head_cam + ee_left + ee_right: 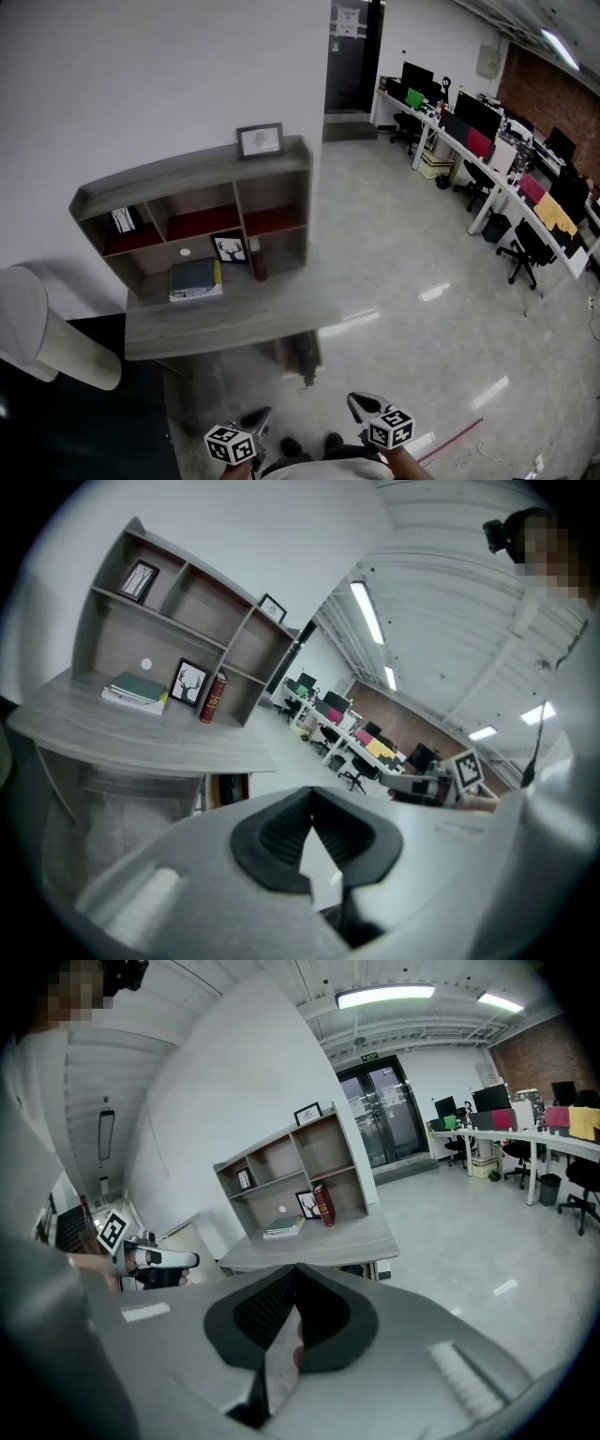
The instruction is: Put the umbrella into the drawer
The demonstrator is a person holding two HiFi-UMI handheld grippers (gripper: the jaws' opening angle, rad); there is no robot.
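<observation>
We're in an open-plan office: a long row of white desks (492, 183) loaded with monitors (473, 112), black swivel chairs (525, 251) alongside, a brick wall (553, 94) behind, strip lights (384, 996) overhead, glass doors (384, 1115) and a polished floor (394, 272).

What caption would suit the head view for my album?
A person holds the left gripper and right gripper, both shut, facing a grey desk with shelves in an office.

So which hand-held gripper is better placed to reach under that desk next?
Right, narrowly: the right hand-held gripper and left hand-held gripper are shut and empty, but the right looks nearer the opening under the desk.
</observation>
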